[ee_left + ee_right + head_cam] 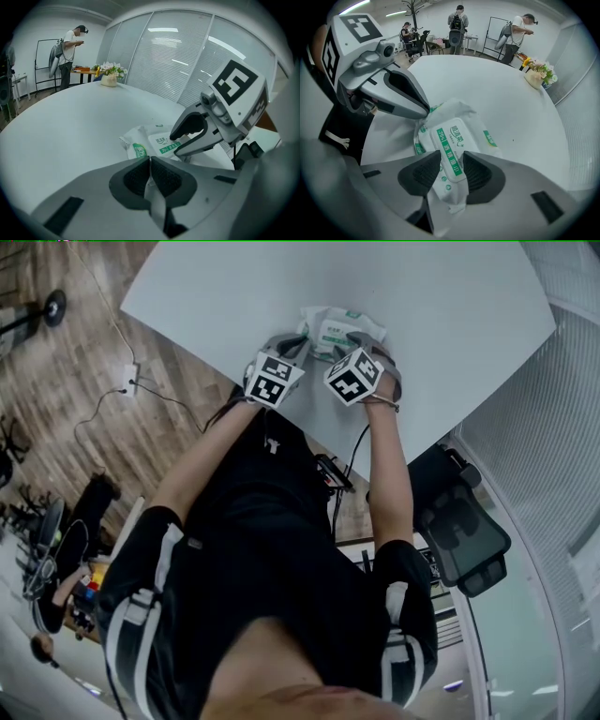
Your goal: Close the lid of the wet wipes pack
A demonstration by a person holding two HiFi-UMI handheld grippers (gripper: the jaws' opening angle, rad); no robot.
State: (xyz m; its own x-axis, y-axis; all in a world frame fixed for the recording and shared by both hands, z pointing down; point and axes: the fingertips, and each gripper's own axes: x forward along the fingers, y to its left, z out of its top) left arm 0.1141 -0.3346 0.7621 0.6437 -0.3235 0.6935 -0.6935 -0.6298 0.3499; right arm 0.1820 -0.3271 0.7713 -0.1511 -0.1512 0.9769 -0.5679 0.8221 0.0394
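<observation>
A white wet wipes pack with green print lies on the grey table near its front edge. Its white lid carries a green label strip and lies flat on the pack. My right gripper points steeply down with the lid between its pads, shut on the pack from both sides. My left gripper is shut on the pack's thin film edge at the near left corner. In the head view the left gripper and the right gripper sit side by side over the pack.
A flower basket stands at the table's far side. Several people stand at the back of the room near a whiteboard. A black chair is beside the table's near right edge. Glass walls with blinds run along the right.
</observation>
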